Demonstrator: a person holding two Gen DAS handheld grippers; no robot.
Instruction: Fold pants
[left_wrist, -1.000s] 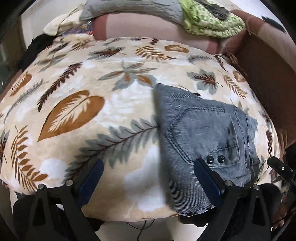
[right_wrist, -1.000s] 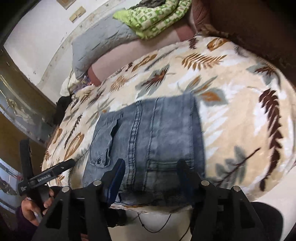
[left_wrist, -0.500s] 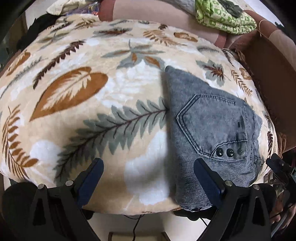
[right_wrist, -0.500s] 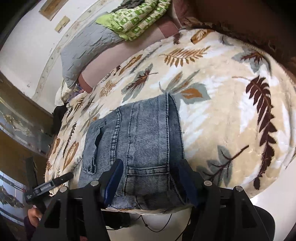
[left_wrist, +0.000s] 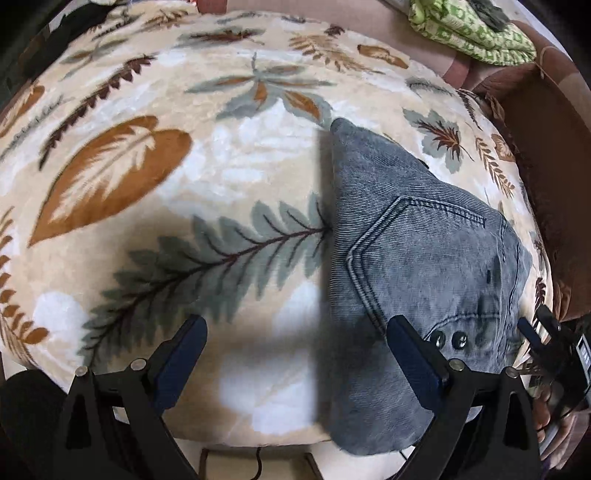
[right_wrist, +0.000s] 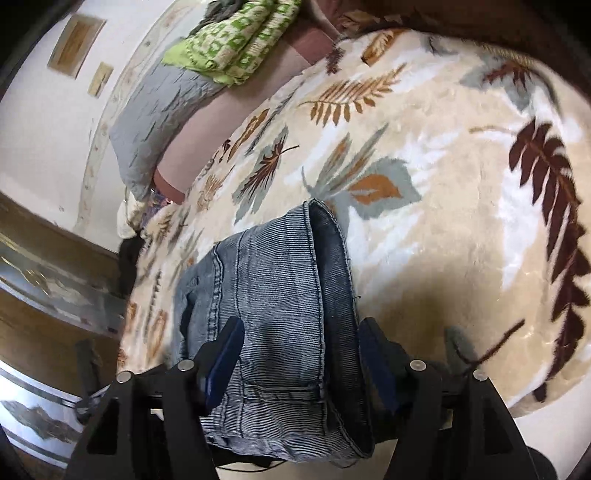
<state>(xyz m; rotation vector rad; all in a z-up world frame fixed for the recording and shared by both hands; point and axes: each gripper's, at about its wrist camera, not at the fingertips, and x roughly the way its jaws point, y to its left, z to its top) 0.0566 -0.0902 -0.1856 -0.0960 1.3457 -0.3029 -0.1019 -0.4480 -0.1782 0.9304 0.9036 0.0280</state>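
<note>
**A:** What do I have on the left side now?

**B:** From my left wrist view, the left gripper (left_wrist: 295, 354) hangs with its fingers spread wide, holding nothing. A second ago it sat farther back; it has since come in lower over the leaf-print blanket (left_wrist: 166, 206), so the big brown leaf and the grey fern look larger. Its left finger is over bare blanket, and its right finger overlaps the folded jeans (left_wrist: 417, 266) near the two dark studs; I cannot tell whether it touches the cloth.

**A:** And the jeans themselves?

**B:** They lie folded into a compact stack at the near edge of the bed, back pocket up, one end hanging slightly over the edge. The fold looks the same as before; only my view has shifted.

**A:** The right side?

**B:** The right gripper (right_wrist: 299, 362) is also wide open, gripping nothing. Its fingers straddle the jeans (right_wrist: 273, 295) at the near end, one on each side. Compared with a second ago, that camera has rolled and closed in, so the stacked layers on the right edge of the denim show thicker. The green patterned cloth (right_wrist: 236, 40) and grey pillow (right_wrist: 155, 110) sit far back.
</note>
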